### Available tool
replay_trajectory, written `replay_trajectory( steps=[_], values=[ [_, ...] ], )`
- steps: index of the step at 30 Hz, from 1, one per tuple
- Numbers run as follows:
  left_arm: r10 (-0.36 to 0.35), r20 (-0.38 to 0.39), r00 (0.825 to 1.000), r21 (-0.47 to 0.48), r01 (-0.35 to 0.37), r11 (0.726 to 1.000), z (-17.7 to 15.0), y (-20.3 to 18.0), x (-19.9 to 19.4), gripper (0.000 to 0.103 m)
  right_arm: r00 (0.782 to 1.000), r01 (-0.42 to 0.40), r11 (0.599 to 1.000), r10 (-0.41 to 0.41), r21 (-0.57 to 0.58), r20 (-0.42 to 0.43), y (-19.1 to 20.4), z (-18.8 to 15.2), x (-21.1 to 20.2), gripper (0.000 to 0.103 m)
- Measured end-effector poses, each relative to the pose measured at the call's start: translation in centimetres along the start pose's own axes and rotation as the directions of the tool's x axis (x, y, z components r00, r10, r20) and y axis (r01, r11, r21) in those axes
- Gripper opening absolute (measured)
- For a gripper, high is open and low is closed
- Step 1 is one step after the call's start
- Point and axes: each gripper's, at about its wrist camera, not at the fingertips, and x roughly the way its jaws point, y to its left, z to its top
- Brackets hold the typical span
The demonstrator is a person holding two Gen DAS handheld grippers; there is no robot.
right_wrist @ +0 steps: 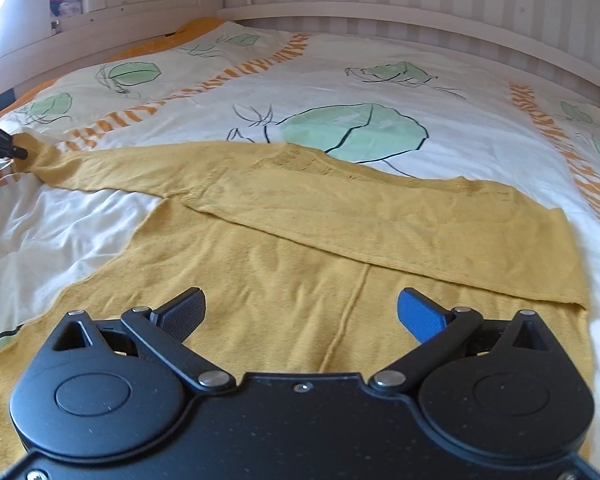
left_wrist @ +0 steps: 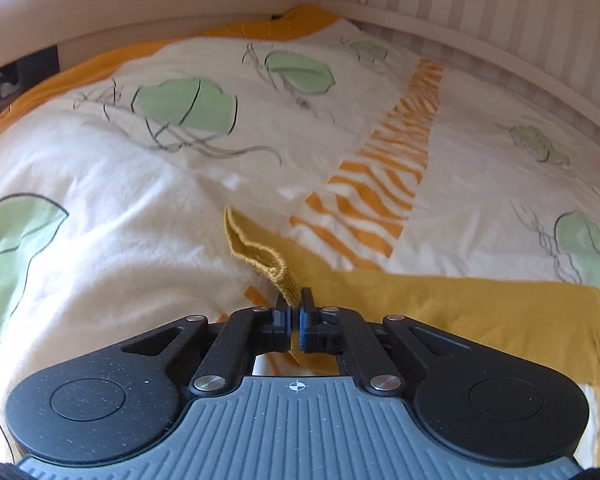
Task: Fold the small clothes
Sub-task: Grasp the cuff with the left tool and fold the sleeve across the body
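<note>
A mustard-yellow knit sweater (right_wrist: 300, 248) lies flat on the bed, one sleeve stretched out to the left and its right side folded over the body. In the left wrist view my left gripper (left_wrist: 295, 304) is shut on the ribbed cuff (left_wrist: 256, 252) of that sleeve, and the sleeve (left_wrist: 460, 304) runs off to the right. The same gripper shows as a dark tip (right_wrist: 4, 146) at the sleeve's end in the right wrist view. My right gripper (right_wrist: 300, 312) hovers open over the sweater's body, nothing between its fingers.
The bed carries a white duvet (right_wrist: 460, 92) with green leaf prints and orange stripes. A white slatted bed frame (right_wrist: 380, 12) runs along the far side and a striped wall stands behind it. An orange sheet edge (left_wrist: 260, 28) shows at the far corner.
</note>
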Motion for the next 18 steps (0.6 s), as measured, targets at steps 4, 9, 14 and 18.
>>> replay_trajectory(
  steps=[4,9,14,18],
  values=[
    [-0.067,0.036,0.997,-0.019,0.068,0.998,1.3,-2.2,-2.1,0.003,1.0,-0.013,1.0,0.013,0.013,0.002,-0.4,-0.3,-0.3,0.102],
    [-0.194,0.1,0.976,0.059,0.189,0.98,3.8,-8.5,-5.9,0.003,1.0,-0.016,0.999,0.016,0.039,0.0,-1.3,-1.0,-0.6,0.102],
    [-0.349,0.138,0.927,0.152,0.329,0.932,5.6,-16.7,-9.1,0.003,1.0,-0.015,0.997,0.014,0.072,0.01,-2.5,-1.8,-1.8,0.102],
    [-0.465,0.147,0.873,0.214,0.431,0.877,5.5,-23.8,-10.7,0.003,1.0,-0.007,0.995,0.005,0.104,0.021,-3.8,-2.2,-2.8,0.102]
  ],
)
